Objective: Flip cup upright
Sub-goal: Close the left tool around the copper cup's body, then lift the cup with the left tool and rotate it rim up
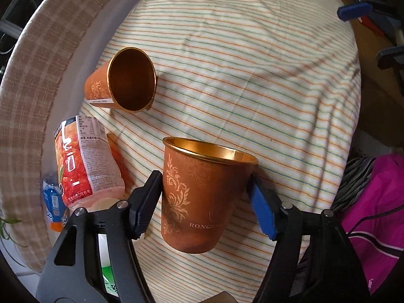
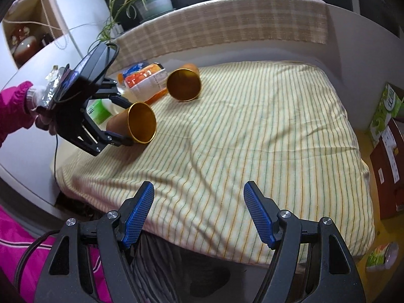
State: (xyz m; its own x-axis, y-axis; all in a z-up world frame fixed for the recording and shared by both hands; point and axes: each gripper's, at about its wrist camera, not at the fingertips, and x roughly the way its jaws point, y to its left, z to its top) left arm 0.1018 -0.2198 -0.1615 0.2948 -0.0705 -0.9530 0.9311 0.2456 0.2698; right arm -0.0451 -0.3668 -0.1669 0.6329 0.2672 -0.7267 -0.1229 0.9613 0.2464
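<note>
Left wrist view is showing the left gripper [image 1: 205,197] holding a terracotta-orange paper cup with pale floral print and a gold lining [image 1: 199,197], its jaws pressing the cup's two sides about midway up. In the right wrist view this same cup is lying tilted near the left edge of the striped cloth-covered surface [image 2: 252,139], its mouth facing sideways, so the flip is judged only begun; whether it is touching the cloth cannot be told. Being thin paper, the cup is probably handling as very light, easily crushed and a little slick, so a gentle grip across the mid-wall, away from the soft rim, is looking sensible. Two such cups are showing: the held one and a second matching orange cup [image 1: 121,82] lying on its side farther back. Beside it, two labelled drink bottles are lying, a red-and-white one [image 1: 85,159] and a blue-labelled one [image 1: 51,199]. The right gripper [image 2: 198,212] is hovering near the surface's front edge, jaws wide apart and holding nothing.
</note>
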